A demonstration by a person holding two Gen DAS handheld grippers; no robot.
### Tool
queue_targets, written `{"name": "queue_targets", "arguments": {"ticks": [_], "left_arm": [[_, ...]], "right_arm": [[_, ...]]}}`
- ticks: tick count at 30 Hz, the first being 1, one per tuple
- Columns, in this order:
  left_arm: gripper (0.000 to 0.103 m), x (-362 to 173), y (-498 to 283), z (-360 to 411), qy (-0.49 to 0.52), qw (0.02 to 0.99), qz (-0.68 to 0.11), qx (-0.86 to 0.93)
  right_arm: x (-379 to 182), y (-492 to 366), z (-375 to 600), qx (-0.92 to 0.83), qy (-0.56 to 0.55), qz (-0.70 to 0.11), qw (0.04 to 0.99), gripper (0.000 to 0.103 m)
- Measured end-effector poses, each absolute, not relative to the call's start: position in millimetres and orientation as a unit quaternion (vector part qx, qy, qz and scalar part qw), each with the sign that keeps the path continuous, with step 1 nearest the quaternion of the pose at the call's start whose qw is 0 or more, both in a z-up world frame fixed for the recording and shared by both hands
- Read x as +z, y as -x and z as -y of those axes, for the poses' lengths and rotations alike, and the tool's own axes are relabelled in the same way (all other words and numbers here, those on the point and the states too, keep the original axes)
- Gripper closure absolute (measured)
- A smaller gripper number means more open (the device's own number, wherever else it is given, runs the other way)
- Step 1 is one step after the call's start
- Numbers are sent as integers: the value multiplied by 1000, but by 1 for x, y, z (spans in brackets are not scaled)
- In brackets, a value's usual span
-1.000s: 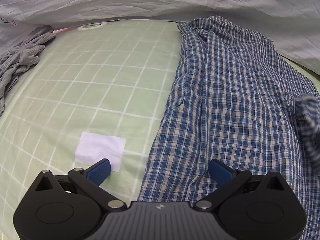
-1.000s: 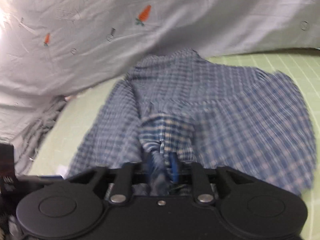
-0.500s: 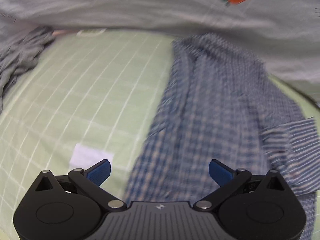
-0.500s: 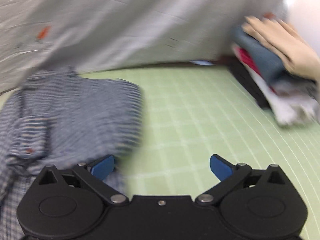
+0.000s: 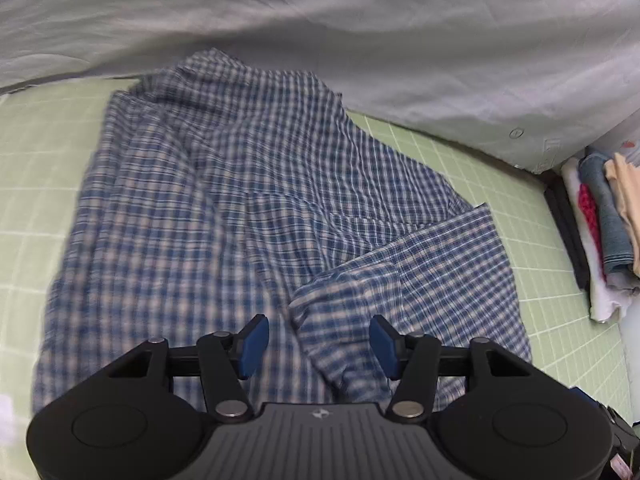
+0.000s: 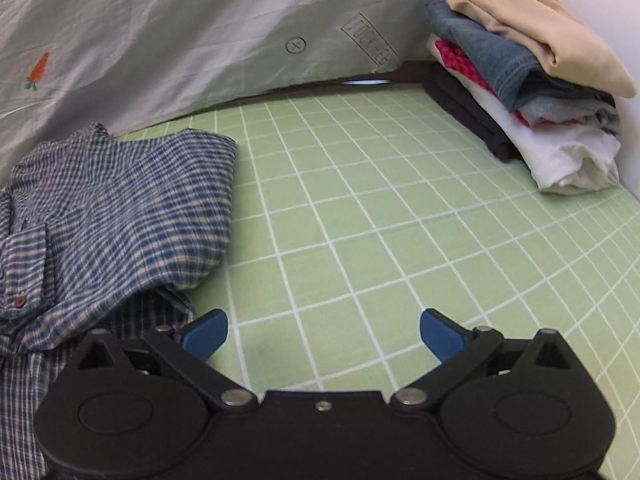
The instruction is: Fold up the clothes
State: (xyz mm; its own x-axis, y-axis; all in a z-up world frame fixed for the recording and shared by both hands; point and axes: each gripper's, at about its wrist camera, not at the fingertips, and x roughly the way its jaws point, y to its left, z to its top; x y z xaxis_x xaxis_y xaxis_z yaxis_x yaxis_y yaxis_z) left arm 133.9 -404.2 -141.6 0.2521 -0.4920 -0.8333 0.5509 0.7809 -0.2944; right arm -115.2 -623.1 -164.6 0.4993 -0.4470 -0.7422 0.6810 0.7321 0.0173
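A blue and white plaid shirt (image 5: 224, 216) lies spread on the green grid sheet (image 5: 36, 168), with one sleeve folded across its lower right part (image 5: 420, 280). My left gripper (image 5: 318, 340) hovers over the sleeve's near end, its jaws closing; the cloth lies between the blue pads, which do not press on it. In the right wrist view the shirt (image 6: 112, 208) lies at the left, a buttoned cuff at the far left edge. My right gripper (image 6: 323, 334) stands wide open over bare green sheet (image 6: 360, 220), just right of the shirt, holding nothing.
A stack of folded clothes (image 6: 528, 80) sits at the far right against the wall; it also shows in the left wrist view as a stack (image 5: 600, 236). A grey bedsheet with carrot prints (image 6: 180, 40) rises behind. A white patch (image 5: 6, 412) shows at the lower left edge.
My right gripper let go of the shirt sleeve, opened wide and swung right over the bare sheet. My left gripper swung right over the shirt and its jaws narrowed.
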Motion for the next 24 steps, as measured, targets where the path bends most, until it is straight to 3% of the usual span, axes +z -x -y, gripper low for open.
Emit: {"name": "queue_targets", "arguments": {"ticks": [6,8,9,10,19,24], "left_arm": [[47,-152,-134,425,-63,788,-507,-344],[62,-151,-134,426,-67,788,-499,-355],[82,-151,-133,427,-68,786,-497,-361],[89,-151,-133,427,-67,785,-497,-365],[94,-116,-144,385,-4,809,-447,-382],[94,-103,-188,335,48,835,-430,-340]], "right_arm": [[-173,116,626,-337,-165,-389,841,0],[-175,116,625,-338,-163,-395,839,0],[-175,116,624,-339,-162,-396,838,0],[-174,116,624,-340,-161,-398,837,0],[-159,113,599,-351,-137,-391,840,0],[-158,111,574,-352,-129,-404,834,0]]}}
